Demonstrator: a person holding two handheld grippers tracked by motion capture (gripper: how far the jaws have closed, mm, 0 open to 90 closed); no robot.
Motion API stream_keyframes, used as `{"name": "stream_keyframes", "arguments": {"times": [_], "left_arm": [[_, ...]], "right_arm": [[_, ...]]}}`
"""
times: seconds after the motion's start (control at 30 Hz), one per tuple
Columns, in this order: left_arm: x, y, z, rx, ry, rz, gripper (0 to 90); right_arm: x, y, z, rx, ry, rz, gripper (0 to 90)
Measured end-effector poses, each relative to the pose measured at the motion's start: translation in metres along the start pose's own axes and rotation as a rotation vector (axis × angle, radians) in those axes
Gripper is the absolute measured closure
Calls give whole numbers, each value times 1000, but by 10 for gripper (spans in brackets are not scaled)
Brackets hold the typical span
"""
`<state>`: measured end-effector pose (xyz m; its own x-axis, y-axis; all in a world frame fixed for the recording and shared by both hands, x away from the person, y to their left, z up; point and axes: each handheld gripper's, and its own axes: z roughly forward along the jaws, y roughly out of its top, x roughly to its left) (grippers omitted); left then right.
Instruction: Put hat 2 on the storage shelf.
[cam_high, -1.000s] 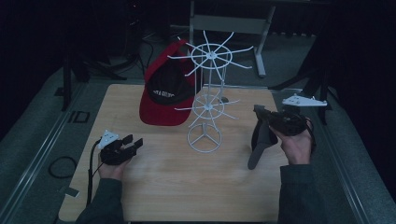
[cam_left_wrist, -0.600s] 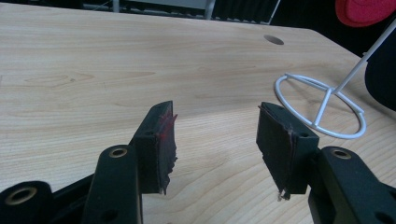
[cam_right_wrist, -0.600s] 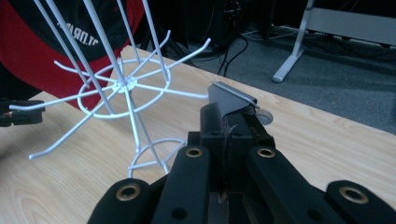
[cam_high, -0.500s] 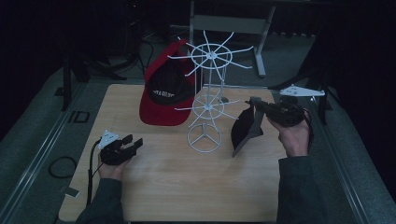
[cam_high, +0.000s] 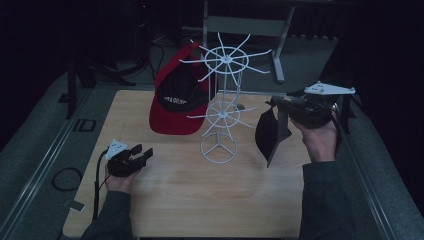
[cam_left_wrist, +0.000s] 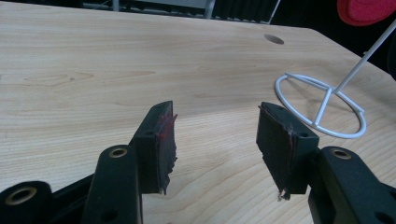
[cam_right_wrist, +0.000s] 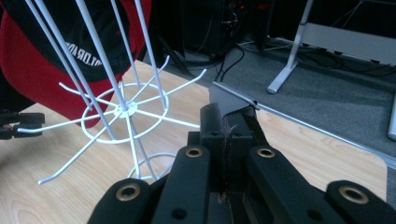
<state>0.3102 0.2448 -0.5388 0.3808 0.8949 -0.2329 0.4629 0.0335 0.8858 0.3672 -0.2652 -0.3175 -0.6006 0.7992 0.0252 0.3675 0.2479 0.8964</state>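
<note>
Right gripper (cam_high: 282, 107) lifts a black cap (cam_high: 268, 134) beside the white wire rack (cam_high: 222, 107).

The high view shows the cap hanging clear of the table (cam_high: 190, 200), right of the rack; the right gripper view shows jaws pinched on its edge. The left gripper (cam_high: 142, 154), resting near-left in a level hand, stands open and empty. A red cap (cam_high: 172, 122) hangs on the rack's far-left side.

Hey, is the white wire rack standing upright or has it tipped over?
Upright. The white wire rack stands on its ring base flat on the table, pole vertical, with the red cap hanging from one arm.
</note>
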Motion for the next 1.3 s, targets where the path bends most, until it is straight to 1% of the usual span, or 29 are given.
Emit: {"name": "stream_keyframes", "arguments": {"times": [0.13,0.33,0.57,0.97,1.3], "left_arm": [[0,0,0,0,1,-2,474],[0,0,0,1,0,-2,474],[0,0,0,2,1,-1,474],[1,0,0,4,-1,0,474],[1,0,0,5,1,2,474]], "right_arm": [[-2,4,-2,-9,1,-2,897],[-8,12,-4,-27,1,0,897],[-12,22,-7,-55,4,-2,897],[-11,47,-15,-94,8,-40,897],[-7,64,-16,-124,10,-49,896]]}}
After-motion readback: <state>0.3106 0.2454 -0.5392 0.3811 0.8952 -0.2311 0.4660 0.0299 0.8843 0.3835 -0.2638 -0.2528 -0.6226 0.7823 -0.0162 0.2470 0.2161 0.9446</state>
